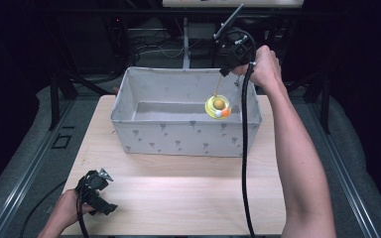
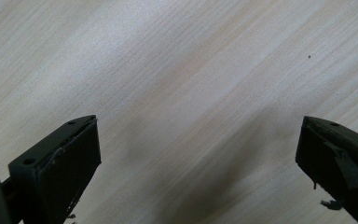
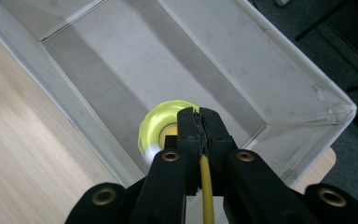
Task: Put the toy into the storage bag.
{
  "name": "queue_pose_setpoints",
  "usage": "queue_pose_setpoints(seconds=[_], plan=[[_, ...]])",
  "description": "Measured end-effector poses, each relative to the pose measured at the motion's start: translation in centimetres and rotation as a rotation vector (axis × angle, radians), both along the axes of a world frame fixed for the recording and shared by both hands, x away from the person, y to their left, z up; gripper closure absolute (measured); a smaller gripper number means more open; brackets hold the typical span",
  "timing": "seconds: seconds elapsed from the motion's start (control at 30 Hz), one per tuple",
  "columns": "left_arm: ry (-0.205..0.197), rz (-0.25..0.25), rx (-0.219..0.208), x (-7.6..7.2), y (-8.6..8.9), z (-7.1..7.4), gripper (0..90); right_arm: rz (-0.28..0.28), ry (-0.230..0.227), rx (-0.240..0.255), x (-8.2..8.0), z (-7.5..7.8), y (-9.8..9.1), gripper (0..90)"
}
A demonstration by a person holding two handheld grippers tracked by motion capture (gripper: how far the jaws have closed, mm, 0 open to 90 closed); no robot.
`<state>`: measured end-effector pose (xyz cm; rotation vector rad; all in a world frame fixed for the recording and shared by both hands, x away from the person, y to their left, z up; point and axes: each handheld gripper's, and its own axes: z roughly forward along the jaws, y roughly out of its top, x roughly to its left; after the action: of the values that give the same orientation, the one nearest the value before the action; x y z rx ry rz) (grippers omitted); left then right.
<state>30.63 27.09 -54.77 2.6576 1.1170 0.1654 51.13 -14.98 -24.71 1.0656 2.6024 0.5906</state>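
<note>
We hold the right hand-held gripper (image 1: 228, 69) above the far right corner of the grey fabric box (image 1: 178, 136), its jaws clamped tight on a yellow cord (image 3: 207, 186). From that cord a yellow ring toy (image 1: 218, 107) hangs inside the box, near its right wall, just above the rim. The box stands at the far edge of the counter (image 1: 178, 193). Our left hand-held gripper (image 1: 96, 191) rests at the near left corner of the counter, jaws spread wide over bare wood.

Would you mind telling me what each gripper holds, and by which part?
The right gripper pinches the yellow toy by its string, above the box. The left gripper holds nothing.
</note>
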Motion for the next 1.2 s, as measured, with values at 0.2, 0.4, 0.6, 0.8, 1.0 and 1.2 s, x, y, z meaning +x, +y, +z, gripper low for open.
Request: queue_pose_setpoints(seconds=[0.2,0.4,0.6,0.8,1.0,1.2], plan=[[0.004,0.004,0.0,0.0,0.0,0.0,0.1,-0.011,0.026,-0.011,0.6,-1.6,-0.3,88.5],[0.01,0.0,0.0,0.0,0.0,-0.1,0.1,-0.019,0.059,-0.017,1.1,-2.7,-0.7,88.5],[0.012,-0.002,-0.001,0.0,0.0,-0.1,0.1,-0.03,0.08,-0.016,1.4,-3.8,-1.1,88.5],[0.013,-0.004,0.0,0.0,0.0,-0.1,0.1,-0.037,0.088,-0.024,1.4,-4.8,-1.5,88.4],[0.013,-0.003,0.0,0.0,0.0,-0.1,0.1,-0.046,0.112,-0.041,1.3,-5.8,-2.1,88.4],[0.012,-0.004,0.001,-0.1,-0.1,-0.1,0.1,-0.055,0.132,-0.042,1.2,-7.0,-2.8,88.4]])
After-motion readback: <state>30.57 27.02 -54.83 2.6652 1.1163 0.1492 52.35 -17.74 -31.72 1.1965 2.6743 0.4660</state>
